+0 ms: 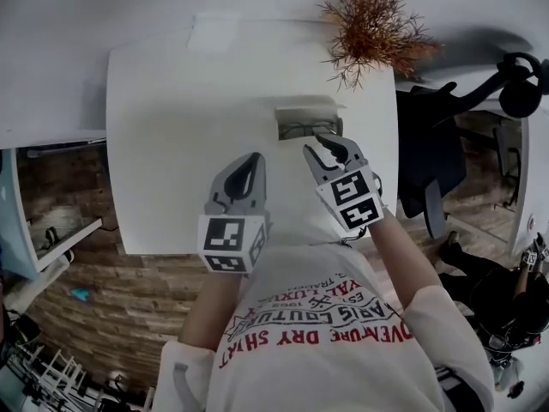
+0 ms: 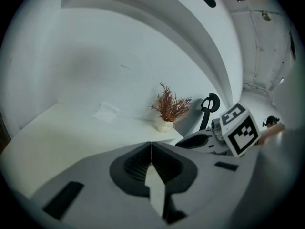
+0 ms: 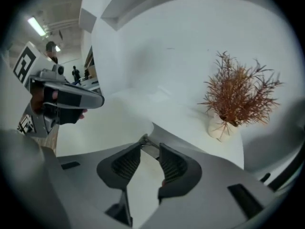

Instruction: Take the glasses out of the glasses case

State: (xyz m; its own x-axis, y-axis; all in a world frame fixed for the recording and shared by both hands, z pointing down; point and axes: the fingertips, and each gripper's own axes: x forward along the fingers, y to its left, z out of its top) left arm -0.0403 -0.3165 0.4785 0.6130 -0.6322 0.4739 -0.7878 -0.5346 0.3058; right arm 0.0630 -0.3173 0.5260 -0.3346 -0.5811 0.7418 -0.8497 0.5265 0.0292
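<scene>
The glasses case point(image 1: 302, 117) lies open on the white table point(image 1: 171, 144), lid up, with dark-framed glasses point(image 1: 307, 130) inside. My right gripper point(image 1: 314, 144) is at the case's near edge, jaws apart. In the right gripper view a grey case corner with a small metal hinge point(image 3: 150, 149) lies between the tips of the right gripper point(image 3: 151, 146); the pads do not press on it. My left gripper point(image 1: 255, 157) hovers left of the case. The left gripper view shows the left gripper point(image 2: 151, 144) shut with nothing held, and the right gripper point(image 2: 205, 140) beside it.
A dried reddish plant in a white pot point(image 1: 373, 24) stands at the table's far right corner, also the plant point(image 3: 236, 97). A white sheet point(image 1: 214, 33) lies at the far edge. A black office chair point(image 1: 437, 144) is right of the table; wooden floor lies to its left.
</scene>
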